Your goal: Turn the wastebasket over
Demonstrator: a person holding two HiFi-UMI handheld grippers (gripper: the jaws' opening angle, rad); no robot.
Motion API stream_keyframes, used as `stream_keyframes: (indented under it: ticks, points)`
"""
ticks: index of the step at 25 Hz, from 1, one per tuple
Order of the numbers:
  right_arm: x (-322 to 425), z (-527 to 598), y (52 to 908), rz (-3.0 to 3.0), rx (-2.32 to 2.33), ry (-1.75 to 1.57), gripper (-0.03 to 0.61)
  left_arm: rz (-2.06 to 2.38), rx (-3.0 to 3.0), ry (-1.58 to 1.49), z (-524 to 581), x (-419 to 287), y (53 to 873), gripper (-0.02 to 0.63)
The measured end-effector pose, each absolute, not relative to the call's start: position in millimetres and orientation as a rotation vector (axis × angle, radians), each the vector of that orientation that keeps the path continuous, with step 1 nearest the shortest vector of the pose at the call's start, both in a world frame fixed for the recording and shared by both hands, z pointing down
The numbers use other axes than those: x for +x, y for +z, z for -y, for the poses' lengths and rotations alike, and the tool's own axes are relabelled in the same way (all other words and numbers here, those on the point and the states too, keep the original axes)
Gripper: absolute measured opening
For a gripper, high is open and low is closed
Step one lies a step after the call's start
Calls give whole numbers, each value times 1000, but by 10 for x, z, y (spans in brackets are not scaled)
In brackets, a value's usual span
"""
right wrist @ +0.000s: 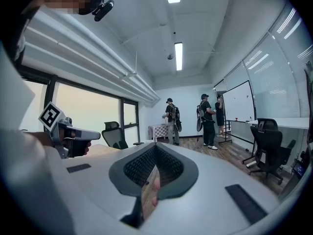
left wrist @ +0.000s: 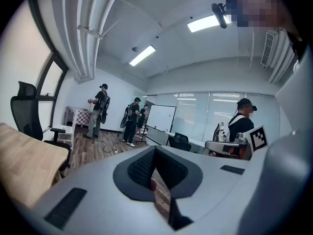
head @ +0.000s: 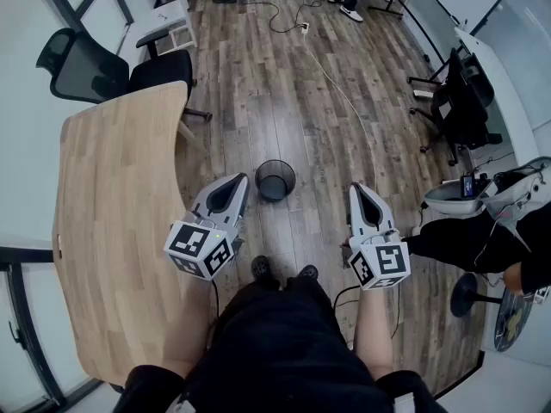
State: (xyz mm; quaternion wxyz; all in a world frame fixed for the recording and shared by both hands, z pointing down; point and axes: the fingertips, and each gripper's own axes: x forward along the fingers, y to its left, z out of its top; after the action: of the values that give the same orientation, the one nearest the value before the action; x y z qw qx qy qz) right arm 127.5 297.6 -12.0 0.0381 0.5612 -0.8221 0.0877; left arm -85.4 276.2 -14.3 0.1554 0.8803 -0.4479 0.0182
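While left gripper and right gripper have jaws pressed together, empty, the basket stands upright on the floor at 12 o'clock; likely light, stiff mesh, best pinched at its rim.

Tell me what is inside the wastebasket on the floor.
The wastebasket stands upright, mouth up. Its inside shows only dark, with nothing standing out. Its near wall covers part of the bottom, so small items there cannot be ruled out.
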Motion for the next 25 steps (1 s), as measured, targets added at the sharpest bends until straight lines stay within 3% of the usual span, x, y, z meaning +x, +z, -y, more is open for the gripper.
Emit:
stream_keyframes:
  ticks: [25]
  points:
    - [1088, -3079, -27, 2550, 1753, 334, 32, 1224, 2474, 76, -2754, -1074, 163, 17]
